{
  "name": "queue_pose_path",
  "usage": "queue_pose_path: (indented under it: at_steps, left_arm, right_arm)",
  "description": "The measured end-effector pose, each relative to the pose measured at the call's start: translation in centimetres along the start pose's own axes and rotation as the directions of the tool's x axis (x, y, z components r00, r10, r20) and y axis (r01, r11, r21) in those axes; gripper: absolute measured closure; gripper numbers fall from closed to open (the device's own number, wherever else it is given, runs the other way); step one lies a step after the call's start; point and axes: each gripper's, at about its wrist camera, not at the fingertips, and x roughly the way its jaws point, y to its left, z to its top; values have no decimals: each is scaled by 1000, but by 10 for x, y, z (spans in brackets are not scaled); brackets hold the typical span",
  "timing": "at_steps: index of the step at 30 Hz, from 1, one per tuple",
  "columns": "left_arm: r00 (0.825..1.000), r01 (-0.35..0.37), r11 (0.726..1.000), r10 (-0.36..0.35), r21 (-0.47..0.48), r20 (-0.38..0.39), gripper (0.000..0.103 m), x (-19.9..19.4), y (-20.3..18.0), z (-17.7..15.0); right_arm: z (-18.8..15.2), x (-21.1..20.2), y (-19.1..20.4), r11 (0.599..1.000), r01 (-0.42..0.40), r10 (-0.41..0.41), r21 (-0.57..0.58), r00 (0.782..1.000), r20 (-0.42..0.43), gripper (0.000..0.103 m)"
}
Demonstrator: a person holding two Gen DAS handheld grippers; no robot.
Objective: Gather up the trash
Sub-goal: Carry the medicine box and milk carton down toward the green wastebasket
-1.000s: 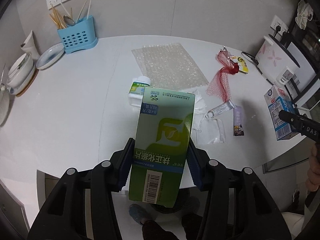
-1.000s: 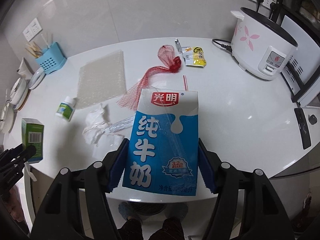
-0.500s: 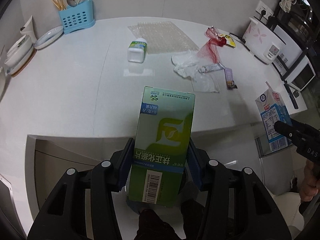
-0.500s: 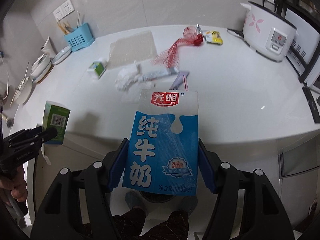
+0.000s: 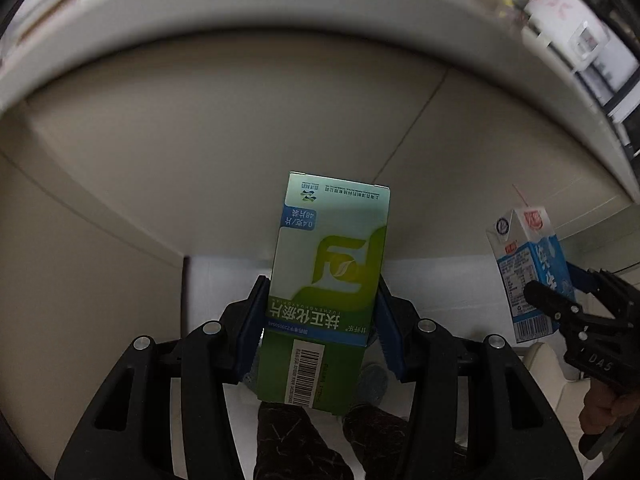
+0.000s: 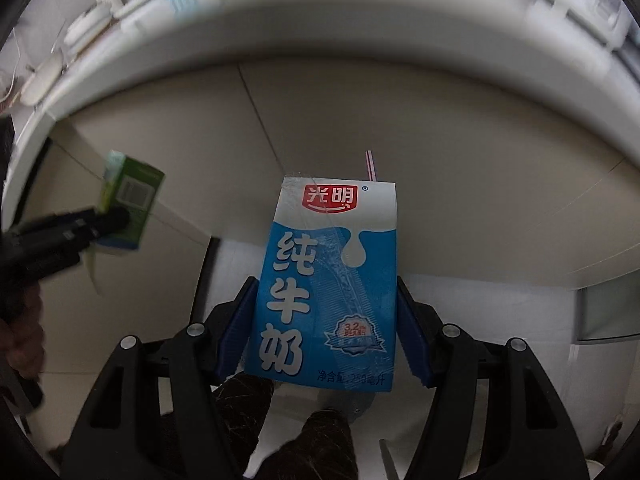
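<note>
1. Below the rim of the white surface [image 5: 280,28], both my hands now hang low. A second ago both cameras looked across its top at the litter spread there; now that top is a blurred band at the upper edge of each view and the beige cabinet front [image 5: 200,140] fills the middle.
2. My left gripper [image 5: 320,320] has its fingers part-way open and clamped on the green medicine box [image 5: 328,280]; the grip is unchanged.
3. My right gripper [image 6: 326,332] has its fingers wider and clamped on the blue milk carton [image 6: 328,280], straw [image 6: 370,165] still in it; grip also unchanged.
4. Judgement: both items have left the surface and are going down toward a disposal point, though I see no bin.
5. Count: two grippers, two pieces of trash in hand, one straw. Whatever litter is left on the surface is too blurred to count.
</note>
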Motion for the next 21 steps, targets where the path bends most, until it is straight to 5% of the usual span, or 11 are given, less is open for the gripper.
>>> queue_pose_path:
  at_steps: [7,13,21]
  left_arm:
    - [997,-22,999,20,-24,-72,54,156,-3,-71]
    - [992,-16,999,10,-46,-129,54,282,3,-100]
    - [982,-15,999,7,-42,-189,54,381,2,-110]
  right_arm:
    - [-47,139,-26,1000,2,-3,-11,996,-91,41]
    - [-70,229,-44,1000,2,-3,-11,990,-140,41]
    - [-85,297,-50,1000,16,-17,-10,982,-188,41]
